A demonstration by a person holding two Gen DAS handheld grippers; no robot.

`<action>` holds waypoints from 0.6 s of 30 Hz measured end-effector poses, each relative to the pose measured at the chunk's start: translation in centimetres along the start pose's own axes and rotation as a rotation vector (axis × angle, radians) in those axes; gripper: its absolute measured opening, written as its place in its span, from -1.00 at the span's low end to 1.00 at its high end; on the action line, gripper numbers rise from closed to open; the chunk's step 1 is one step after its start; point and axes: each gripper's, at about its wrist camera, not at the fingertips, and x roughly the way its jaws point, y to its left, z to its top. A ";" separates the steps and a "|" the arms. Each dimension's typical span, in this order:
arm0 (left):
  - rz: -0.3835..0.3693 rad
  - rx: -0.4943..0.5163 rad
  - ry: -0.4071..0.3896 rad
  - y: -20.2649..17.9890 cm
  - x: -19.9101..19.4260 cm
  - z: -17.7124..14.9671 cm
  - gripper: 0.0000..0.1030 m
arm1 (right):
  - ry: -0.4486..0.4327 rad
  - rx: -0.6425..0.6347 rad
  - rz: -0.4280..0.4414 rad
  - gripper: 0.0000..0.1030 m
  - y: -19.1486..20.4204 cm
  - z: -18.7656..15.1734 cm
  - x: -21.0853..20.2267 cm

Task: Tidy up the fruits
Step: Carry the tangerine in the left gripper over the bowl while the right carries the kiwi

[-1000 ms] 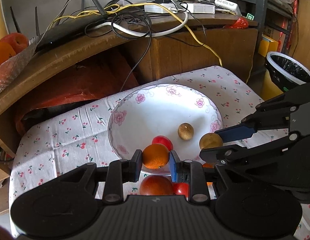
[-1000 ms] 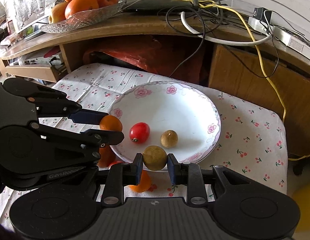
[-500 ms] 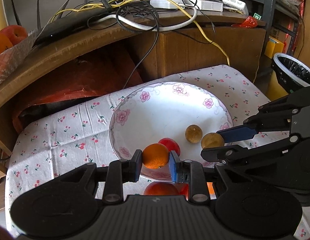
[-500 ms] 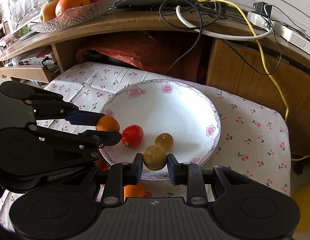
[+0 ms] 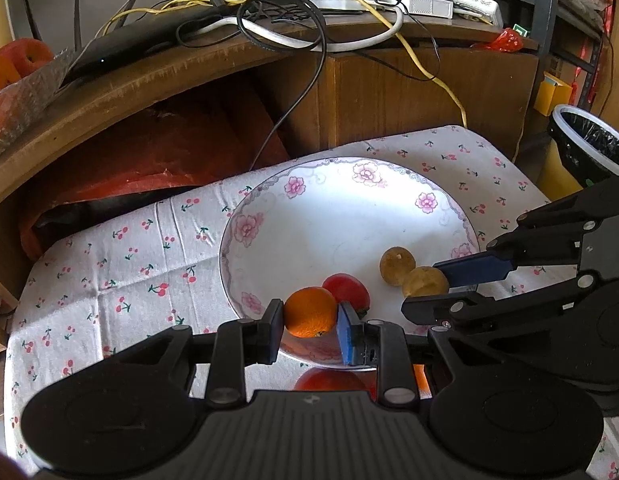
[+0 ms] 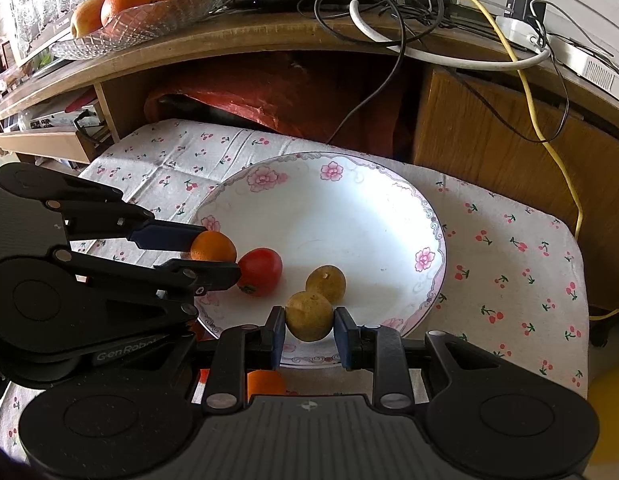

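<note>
A white plate with pink flowers [image 5: 349, 208] [image 6: 349, 200] lies on a cherry-print cloth. My left gripper [image 5: 310, 319] is shut on a small orange [image 5: 310, 312] [image 6: 213, 246] over the plate's near rim. My right gripper [image 6: 309, 320] is shut on a brownish round fruit [image 6: 308, 316] [image 5: 425, 281], also over the near rim. On the plate rest a red tomato [image 5: 347, 288] [image 6: 259, 270] and a second brownish fruit [image 5: 397, 266] [image 6: 326, 283], which touches the held one. More orange and red fruit [image 5: 329, 380] [image 6: 265, 384] lies on the cloth below the grippers, mostly hidden.
A wooden desk [image 6: 269, 36] overhangs the back, carrying cables [image 5: 293, 28], a router and a glass dish of oranges and apples [image 6: 141, 4]. Red cloth [image 6: 277, 92] sits under the desk. A bin with a black liner [image 5: 589, 148] stands at the right.
Both grippers have moved forward over the plate with their fruits still held. The held brownish fruit now reaches the one lying on the plate.
</note>
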 end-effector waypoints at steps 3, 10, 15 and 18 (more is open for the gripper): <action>0.000 -0.009 -0.005 0.2 0.1 0.1 -0.32 | -0.005 0.005 0.000 -0.56 -0.1 0.1 0.1; 0.002 -0.029 -0.019 0.6 0.1 0.4 -0.31 | -0.016 0.016 0.002 -0.56 -0.2 0.4 0.3; 0.007 -0.034 -0.030 0.9 0.3 0.6 -0.31 | -0.016 0.035 0.006 -0.55 -0.4 0.6 0.6; 0.008 -0.042 -0.036 1.0 0.3 0.8 -0.30 | -0.016 0.045 0.004 -0.55 -0.5 0.6 0.8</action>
